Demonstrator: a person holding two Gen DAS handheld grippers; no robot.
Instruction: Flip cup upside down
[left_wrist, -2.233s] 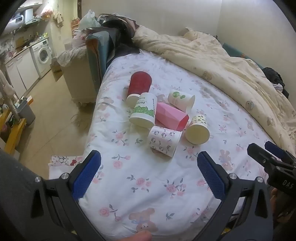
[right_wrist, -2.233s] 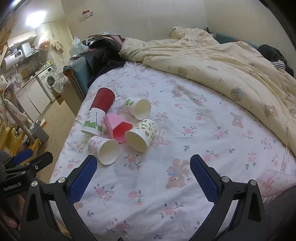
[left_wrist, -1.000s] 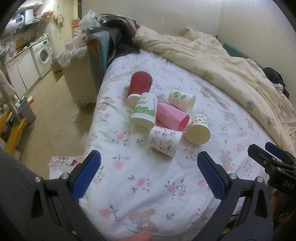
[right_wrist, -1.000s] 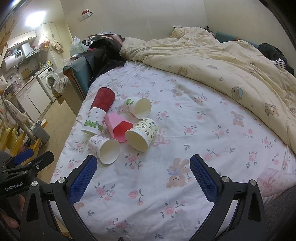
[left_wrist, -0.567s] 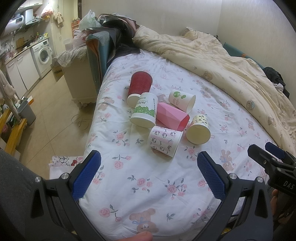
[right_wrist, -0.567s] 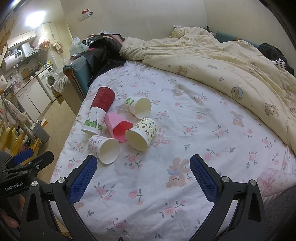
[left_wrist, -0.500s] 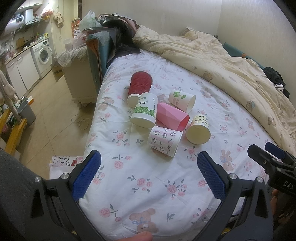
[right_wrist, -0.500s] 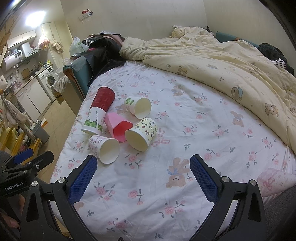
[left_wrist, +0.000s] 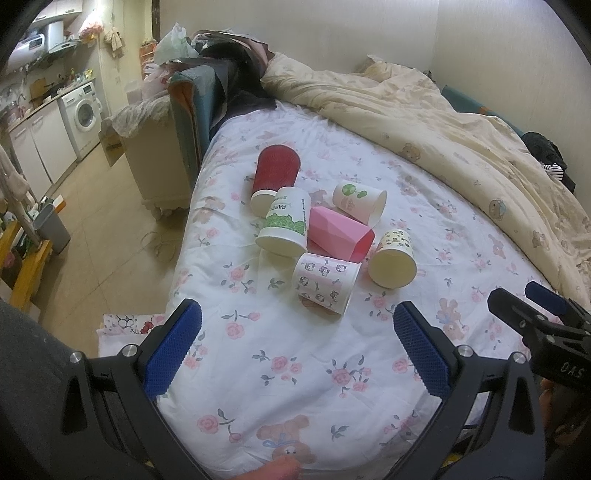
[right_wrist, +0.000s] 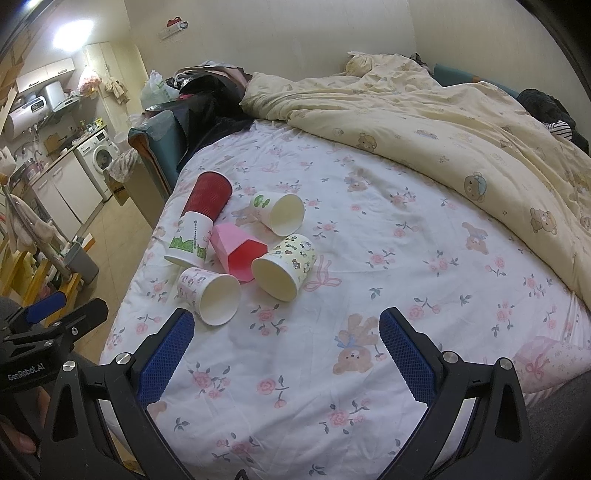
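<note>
Several cups lie on their sides in a cluster on the floral bed sheet (left_wrist: 295, 369): a red ribbed cup (left_wrist: 275, 173), a white cup with green print (left_wrist: 286, 221), a pink faceted cup (left_wrist: 340, 236), a white cup with green dots (left_wrist: 360, 203), a cartoon cup with pink print (left_wrist: 325, 284) and a yellowish cartoon cup (left_wrist: 393, 256). My left gripper (left_wrist: 295, 350) is open and empty, short of the cluster. My right gripper (right_wrist: 286, 350) is open and empty, near the cartoon cup with pink print (right_wrist: 208, 291) and the yellowish cup (right_wrist: 284, 266).
A cream quilt (right_wrist: 443, 110) is bunched along the far right of the bed. The bed's left edge drops to a tiled floor (left_wrist: 92, 221). A padded chair with clothes (left_wrist: 207, 96) stands at the far left corner. A washing machine (left_wrist: 83, 118) stands beyond.
</note>
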